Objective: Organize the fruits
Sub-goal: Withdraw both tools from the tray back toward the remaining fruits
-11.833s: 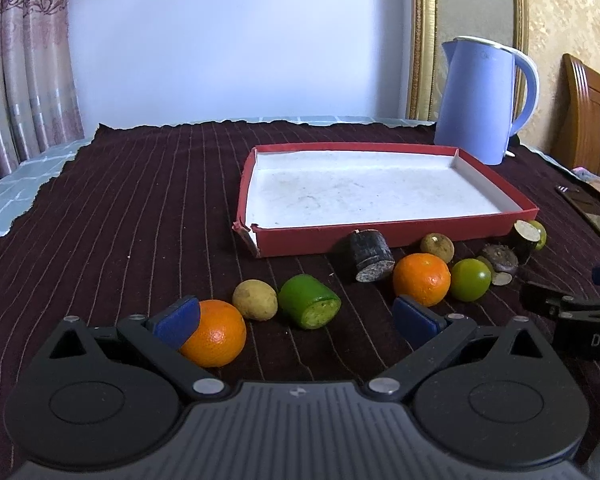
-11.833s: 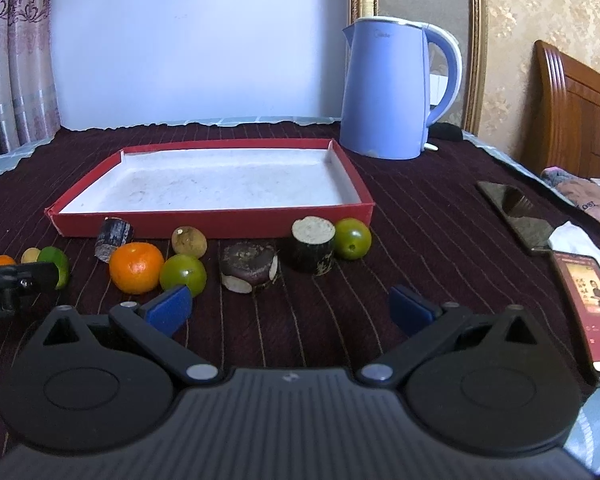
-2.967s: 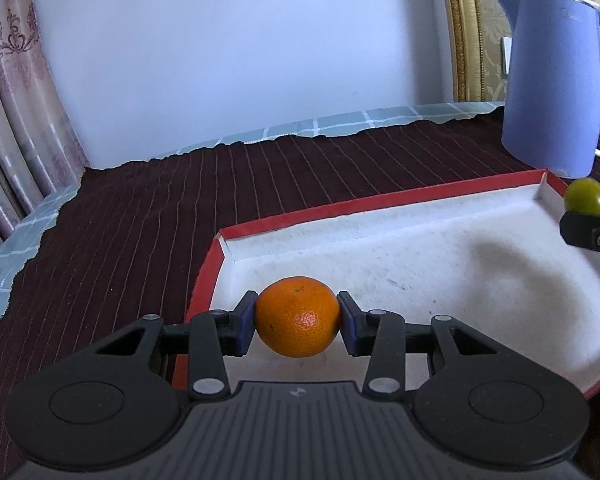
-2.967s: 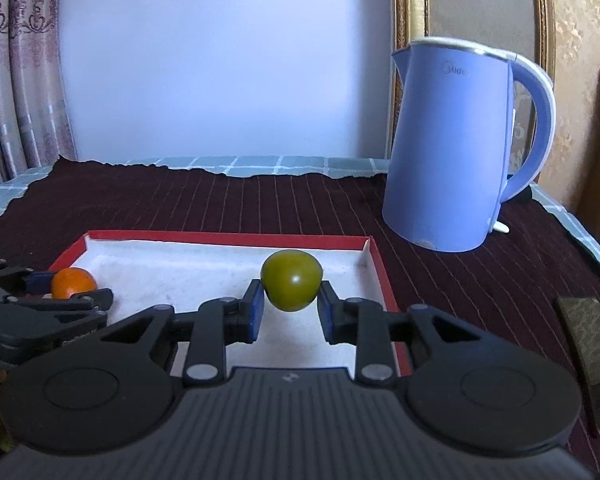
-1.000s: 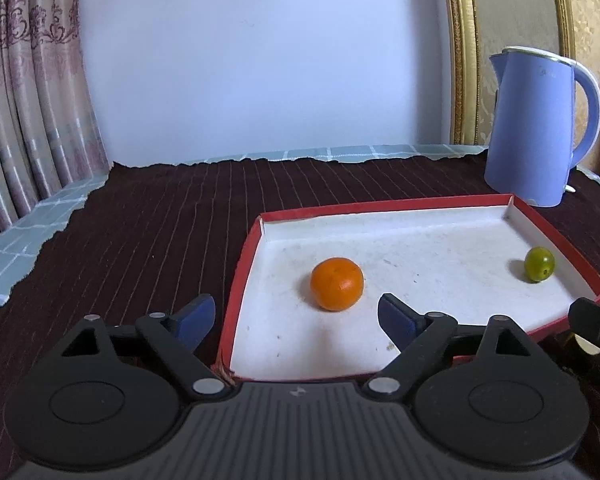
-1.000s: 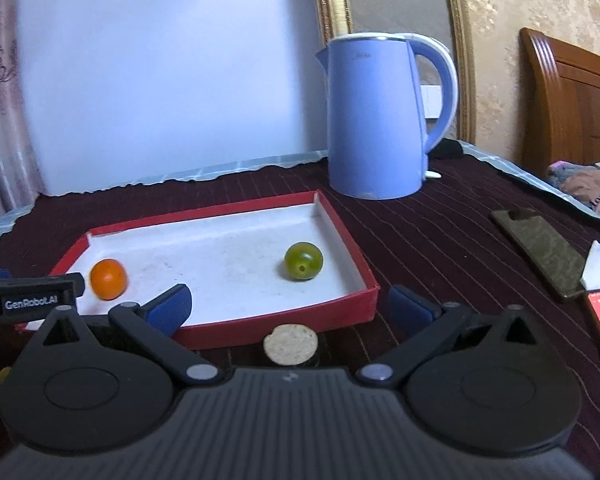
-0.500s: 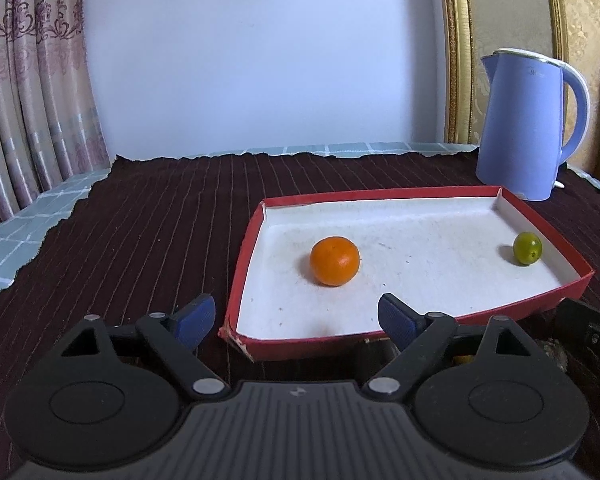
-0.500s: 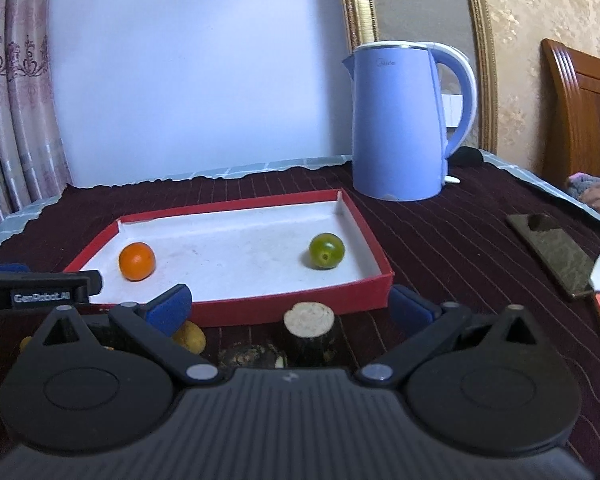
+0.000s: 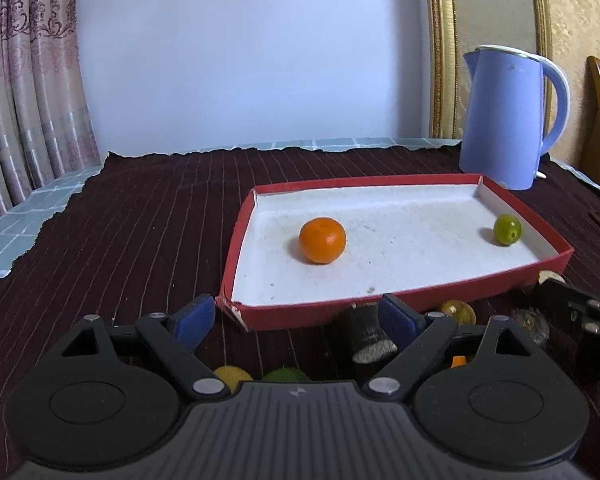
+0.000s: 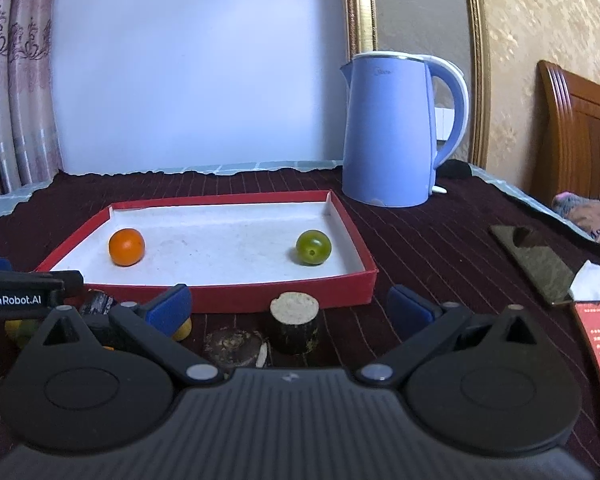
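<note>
We hold both grippers with fingers spread and empty: the left gripper (image 9: 296, 318) and right gripper (image 10: 290, 306) sit before the red tray (image 10: 236, 298). An orange (image 9: 322, 240) and a green fruit (image 10: 313, 247) lie inside, well apart. The remaining pieces rest on the tabletop (image 9: 140, 232) beside the tray's near wall. The dark cut stub (image 10: 295, 322) looks light and rigid; we judge its straight sides the best hold.

Orange (image 9: 322, 240), green fruit (image 9: 507, 229) in red tray (image 9: 340, 313); left gripper (image 9: 299, 318) fingers spread.
</note>
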`<state>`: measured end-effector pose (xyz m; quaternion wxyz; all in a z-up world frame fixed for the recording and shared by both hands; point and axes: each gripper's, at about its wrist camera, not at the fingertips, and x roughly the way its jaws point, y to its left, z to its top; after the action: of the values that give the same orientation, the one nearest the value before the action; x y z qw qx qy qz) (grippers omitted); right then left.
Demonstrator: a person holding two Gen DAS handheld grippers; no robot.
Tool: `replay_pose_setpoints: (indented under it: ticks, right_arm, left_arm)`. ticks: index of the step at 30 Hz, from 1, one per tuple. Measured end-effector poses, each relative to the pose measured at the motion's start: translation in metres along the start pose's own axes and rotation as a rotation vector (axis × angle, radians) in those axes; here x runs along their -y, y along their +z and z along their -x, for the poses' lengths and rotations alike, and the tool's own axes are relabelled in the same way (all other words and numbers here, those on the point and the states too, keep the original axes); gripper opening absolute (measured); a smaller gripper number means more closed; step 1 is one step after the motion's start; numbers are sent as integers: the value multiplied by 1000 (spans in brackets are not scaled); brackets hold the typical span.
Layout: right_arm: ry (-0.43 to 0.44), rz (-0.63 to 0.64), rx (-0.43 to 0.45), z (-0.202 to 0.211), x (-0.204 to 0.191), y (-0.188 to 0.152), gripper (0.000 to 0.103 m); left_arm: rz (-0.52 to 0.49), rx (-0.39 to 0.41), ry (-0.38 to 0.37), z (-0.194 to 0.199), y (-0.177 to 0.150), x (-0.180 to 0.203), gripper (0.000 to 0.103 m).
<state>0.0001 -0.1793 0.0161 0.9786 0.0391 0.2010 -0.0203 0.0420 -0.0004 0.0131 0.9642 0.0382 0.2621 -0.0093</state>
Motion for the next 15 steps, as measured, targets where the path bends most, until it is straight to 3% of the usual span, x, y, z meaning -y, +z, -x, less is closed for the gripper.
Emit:
replay_pose_setpoints:
  ticks: [7, 15]
  right_arm:
    - [-14, -23, -30, 1, 11, -2, 103]
    - [-42, 8, -23, 7, 17, -9, 103]
  left_arm:
    - [26, -5, -21, 8, -11, -8, 89]
    - [-15, 28, -24, 24, -28, -18, 89]
